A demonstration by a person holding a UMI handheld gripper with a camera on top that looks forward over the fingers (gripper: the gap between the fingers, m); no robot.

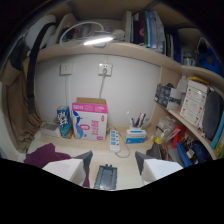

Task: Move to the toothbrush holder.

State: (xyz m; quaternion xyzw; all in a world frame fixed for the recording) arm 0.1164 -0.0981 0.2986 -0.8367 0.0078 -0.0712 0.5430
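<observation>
Hand-held gripper [111, 167] held with white fingers [67, 170] apart and nothing clamped, small black ribbed object [106, 177] seen between them, pale wooden worktop [95, 147] beyond, light blue toothbrush holder [136, 133] set far ahead, white power strip [115, 140] just beside it, pink-and-white cardboard box [90, 120] further off.

On the desk [95, 145], a can [64, 122] stands just left of a cardboard box [90, 119]. A power strip [115, 140] lies between the box and the toothbrush holder [137, 132].

The gripper [106, 167] was held level above the desk, pointing forward. Its two pale fingers [67, 170] stood apart, with a clear gap between them, and they gripped nothing. No hand showed behind it.
</observation>
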